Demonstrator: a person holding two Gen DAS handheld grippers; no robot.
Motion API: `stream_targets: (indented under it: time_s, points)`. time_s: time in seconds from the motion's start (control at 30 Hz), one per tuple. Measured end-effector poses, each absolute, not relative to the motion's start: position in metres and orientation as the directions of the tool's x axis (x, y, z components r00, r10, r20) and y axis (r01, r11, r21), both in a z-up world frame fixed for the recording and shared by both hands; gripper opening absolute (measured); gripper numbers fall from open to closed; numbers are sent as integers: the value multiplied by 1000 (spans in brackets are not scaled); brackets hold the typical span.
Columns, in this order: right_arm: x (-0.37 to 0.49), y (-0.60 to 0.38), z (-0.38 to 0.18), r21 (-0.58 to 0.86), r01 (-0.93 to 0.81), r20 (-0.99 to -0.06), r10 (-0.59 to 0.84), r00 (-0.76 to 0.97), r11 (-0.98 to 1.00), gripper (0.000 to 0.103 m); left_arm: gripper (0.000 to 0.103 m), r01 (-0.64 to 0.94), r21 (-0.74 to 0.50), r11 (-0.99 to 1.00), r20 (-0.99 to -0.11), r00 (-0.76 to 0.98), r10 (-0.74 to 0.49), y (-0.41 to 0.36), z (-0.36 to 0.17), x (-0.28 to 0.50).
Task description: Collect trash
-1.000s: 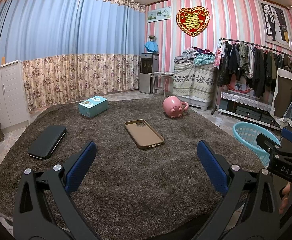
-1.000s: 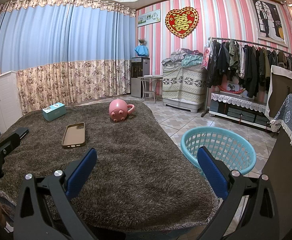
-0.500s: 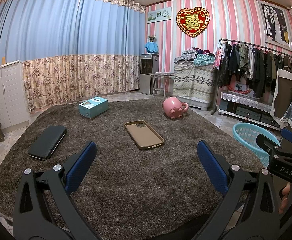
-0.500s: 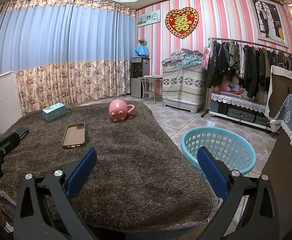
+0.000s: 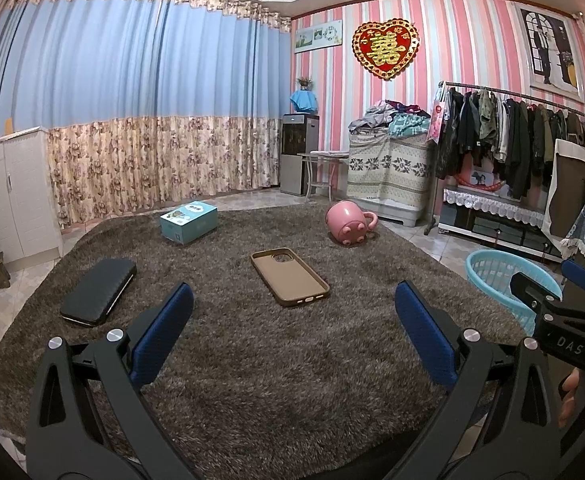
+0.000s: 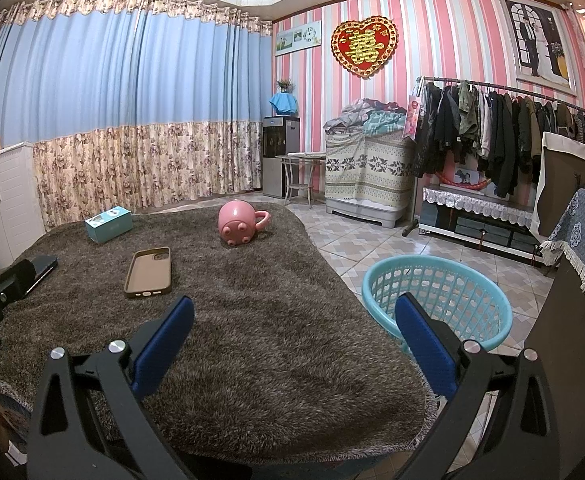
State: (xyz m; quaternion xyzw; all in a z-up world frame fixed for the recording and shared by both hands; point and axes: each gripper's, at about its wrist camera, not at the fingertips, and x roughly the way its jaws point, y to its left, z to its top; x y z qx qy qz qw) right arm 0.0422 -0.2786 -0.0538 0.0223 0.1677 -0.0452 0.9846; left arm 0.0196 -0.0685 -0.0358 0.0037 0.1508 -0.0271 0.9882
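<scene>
Left gripper and right gripper spread wide, empty.

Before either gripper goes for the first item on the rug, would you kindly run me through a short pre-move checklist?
1. Left gripper open and holding nothing: ok.
2. Right gripper open and holding nothing: ok.
3. Items lie apart on the rug: phone case, black case, teal box, pink mug on its side: ok.
4. Rug between the left fingers and the phone case is bare: ok.
5. Basket stands on the tiles right of the rug, mouth open: ok.
6. Basket holds nothing yet: cannot tell, its floor is partly hidden.
</scene>
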Motion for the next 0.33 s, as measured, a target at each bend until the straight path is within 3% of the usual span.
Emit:
stream_targets:
  time_s: [0.33]
  points:
    - [42,-278,-54,29,97,-331,-82,940,995,99,98,61,-4,998,-302,951,-59,-77,-32,17]
